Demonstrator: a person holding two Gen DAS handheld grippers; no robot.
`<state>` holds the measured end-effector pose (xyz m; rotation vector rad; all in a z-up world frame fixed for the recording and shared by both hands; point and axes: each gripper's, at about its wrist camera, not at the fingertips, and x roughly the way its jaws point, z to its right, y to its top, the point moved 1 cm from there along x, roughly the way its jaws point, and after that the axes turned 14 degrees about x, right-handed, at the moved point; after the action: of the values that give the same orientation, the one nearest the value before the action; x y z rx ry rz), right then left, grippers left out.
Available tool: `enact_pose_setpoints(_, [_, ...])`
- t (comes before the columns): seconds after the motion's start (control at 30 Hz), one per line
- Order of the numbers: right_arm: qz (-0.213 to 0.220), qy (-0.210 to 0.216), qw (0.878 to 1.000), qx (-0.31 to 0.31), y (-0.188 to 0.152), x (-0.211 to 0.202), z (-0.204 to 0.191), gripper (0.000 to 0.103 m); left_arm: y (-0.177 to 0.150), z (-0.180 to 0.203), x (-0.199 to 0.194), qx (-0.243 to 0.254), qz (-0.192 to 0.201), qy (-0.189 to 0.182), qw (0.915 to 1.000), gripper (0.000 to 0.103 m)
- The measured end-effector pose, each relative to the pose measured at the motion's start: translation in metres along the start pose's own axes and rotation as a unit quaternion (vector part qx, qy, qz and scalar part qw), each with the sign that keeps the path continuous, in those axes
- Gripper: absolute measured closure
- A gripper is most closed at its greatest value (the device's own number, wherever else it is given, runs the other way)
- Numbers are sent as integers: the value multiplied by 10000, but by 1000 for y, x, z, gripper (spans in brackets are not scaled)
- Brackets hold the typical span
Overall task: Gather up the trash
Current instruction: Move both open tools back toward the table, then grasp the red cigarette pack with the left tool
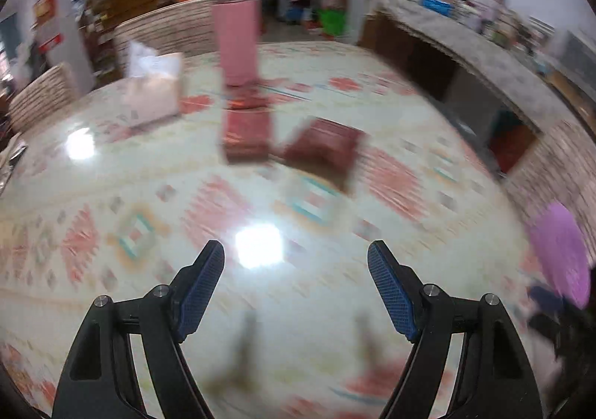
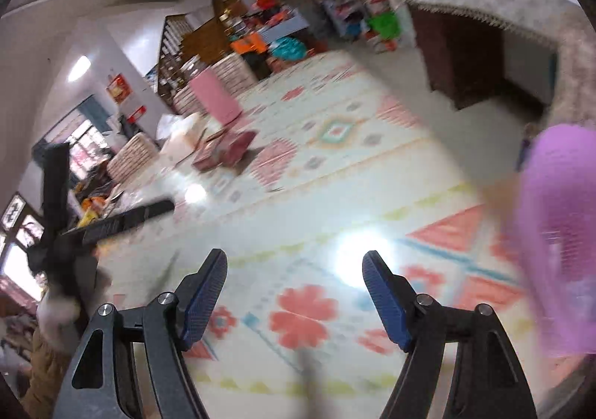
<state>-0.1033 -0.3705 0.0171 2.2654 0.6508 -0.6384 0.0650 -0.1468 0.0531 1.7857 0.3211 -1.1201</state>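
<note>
Left gripper [image 1: 296,262]: fingers spread, empty.
Right gripper [image 2: 294,270]: fingers spread, empty.
Risk: reaching for the far red packets [image 1: 322,148] could topple the pink bottle [image 1: 238,42].

Patterned table surface with non-task items and cluttered room behind; both views blurred.

A glossy patterned tablecloth [image 1: 149,232] covers the table across the centre and lower frame, with bright light reflections on it. A tall pink tumbler [image 1: 238,42] stands upright at upper centre of the left wrist view. A tissue box [image 1: 154,91] sits to its left, apart from it. A grey lace-edged counter [image 1: 484,50] runs along the upper right. A wooden staircase [image 2: 193,27] rises at upper left of the right wrist view. Striped chair backs [image 1: 167,31] stand beyond the table's far edge.
</note>
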Motion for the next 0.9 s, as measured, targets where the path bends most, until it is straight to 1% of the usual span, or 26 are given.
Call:
enact_pose_setpoints(0.1, [-139,200,9997,-15,-2,23,-9,24,21,-32,28,-144,-178,95,9997,21])
enact_pose_setpoints(0.13, [-166,238,9996,-15,-3,29,-10,24,30,-42,41,-193,-319,165,9992,19])
enact_pose_setpoints(0.23, [-272,234,9994,14,-4,41,-9,24,48,-58,68,-259,-511,265,9980,19])
enact_pose_setpoints(0.3, [-327,292,9990,62,-5,41,-6,24,61,-68,85,-382,-555,178,9976,19])
enact_pose_setpoints(0.47, [-351,402,9985,157,-3,42,-3,24,85,-82,118,-772,-572,-259,9950,19])
enact_pose_setpoints(0.53, [-382,460,9980,202,-2,42,-2,24,91,-82,128,-806,-628,-282,9944,19])
enact_pose_setpoints(0.67, [-397,520,9976,223,-2,41,-1,24,95,-78,147,-915,-876,-308,9915,19])
enact_pose_setpoints(0.7, [-391,520,9977,213,-2,41,-2,24,94,-78,148,-943,-862,-276,9914,19])
enact_pose_setpoints(0.73, [-381,513,9978,196,-2,41,-2,24,94,-78,147,-969,-850,-293,9912,23])
enact_pose_setpoints(0.77, [-378,509,9978,181,-2,41,-3,24,93,-77,144,-987,-855,-232,9912,36])
enact_pose_setpoints(0.8, [-376,502,9979,165,-2,41,-3,24,92,-76,143,-970,-878,-153,9913,46])
enact_pose_setpoints(0.9, [-370,469,9981,135,-2,43,-4,24,83,-73,132,-962,-933,-250,9907,47])
